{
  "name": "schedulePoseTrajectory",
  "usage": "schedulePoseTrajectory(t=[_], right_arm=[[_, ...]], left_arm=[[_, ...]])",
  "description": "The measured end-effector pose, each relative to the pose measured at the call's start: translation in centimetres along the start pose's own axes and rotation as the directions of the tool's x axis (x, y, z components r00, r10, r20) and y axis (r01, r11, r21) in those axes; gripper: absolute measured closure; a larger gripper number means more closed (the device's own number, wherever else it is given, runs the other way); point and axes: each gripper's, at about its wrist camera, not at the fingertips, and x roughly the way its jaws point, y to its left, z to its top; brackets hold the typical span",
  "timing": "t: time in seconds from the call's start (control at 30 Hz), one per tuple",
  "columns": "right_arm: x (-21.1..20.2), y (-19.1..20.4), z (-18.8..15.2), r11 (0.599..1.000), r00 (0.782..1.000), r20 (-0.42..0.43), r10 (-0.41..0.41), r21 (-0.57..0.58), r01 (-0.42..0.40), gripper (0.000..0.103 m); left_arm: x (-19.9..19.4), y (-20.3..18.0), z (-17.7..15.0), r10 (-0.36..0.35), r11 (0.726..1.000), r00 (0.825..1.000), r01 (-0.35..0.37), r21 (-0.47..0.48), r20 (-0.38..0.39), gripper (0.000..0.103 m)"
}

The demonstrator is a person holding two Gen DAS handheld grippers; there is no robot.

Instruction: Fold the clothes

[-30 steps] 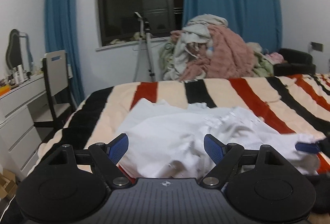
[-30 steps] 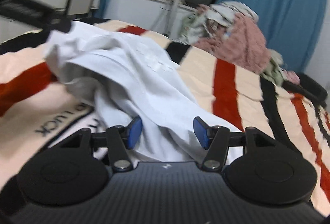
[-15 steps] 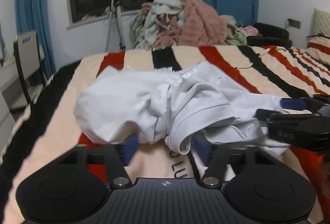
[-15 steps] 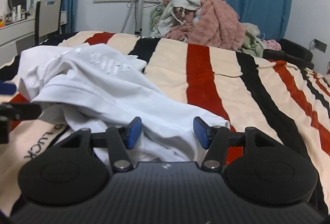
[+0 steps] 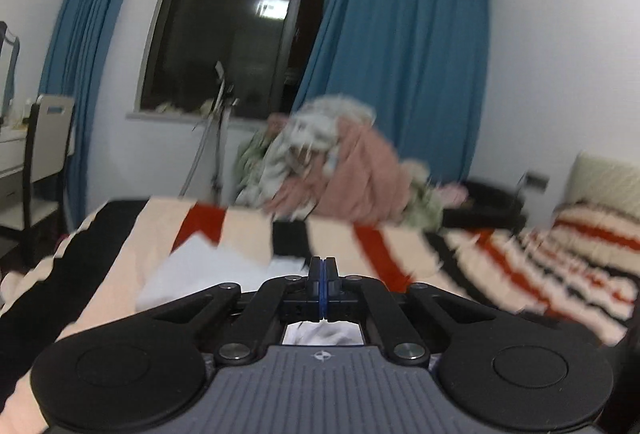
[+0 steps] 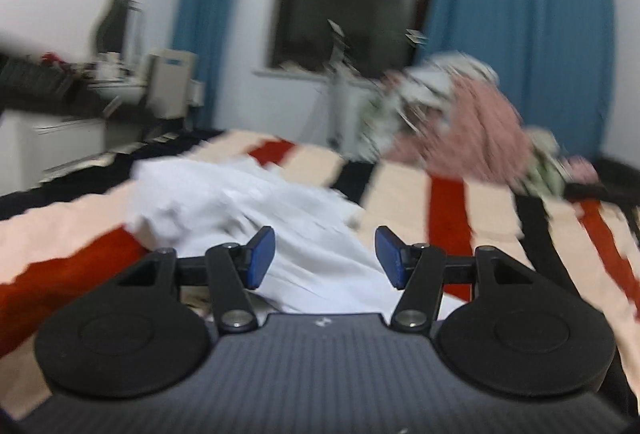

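On striped bed (image 6: 408, 190), crumpled white garment (image 6: 256, 210)

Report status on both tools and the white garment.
Left tool shut, white cloth beneath it, grip unconfirmed. Right tool open above white garment, crumpled on striped bed. Nothing blocking.

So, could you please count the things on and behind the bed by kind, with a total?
White garment: 1
Striped blanket: 1
Pile of clothes: 1
Blue curtains: 2
Chair: 1
Total: 6
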Motion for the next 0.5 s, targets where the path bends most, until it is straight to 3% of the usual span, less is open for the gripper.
schedulePoseTrajectory(t=[0.13,0.3,0.4,0.47,0.5], right_arm=[[0.2,1.8,-0.2,0.996,1.0,-0.029,0.009,-0.087,-0.012,0.045],[1.9,0.5,-1.3,0.994,0.979,-0.18,-0.1,-0.066,0.089,0.045],[1.3,-2.1,-2.3,0.98,0.947,-0.271,-0.17,0.059,0.192,0.046],[0.4,-4.2,-2.7,0.961,0.933,-0.316,-0.173,0.156,0.231,0.049],[0.0,-4.8,-2.8,0.954,0.935,-0.315,-0.165,0.188,0.232,0.054]], left_arm=[[-0.7,-0.2,-0.1,-0.012,1.0,1.0,0.013,0.009,-0.012,0.103],[1.7,-0.1,-1.7,0.018,0.999,0.979,-0.012,0.034,-0.205,0.098],[3.2,0.3,-3.1,0.037,0.998,0.955,-0.021,0.059,-0.293,0.082],[4.3,0.5,-4.0,0.053,0.996,0.935,-0.027,0.08,-0.351,0.065],[4.6,0.4,-4.5,0.061,0.995,0.927,-0.027,0.095,-0.37,0.064]])
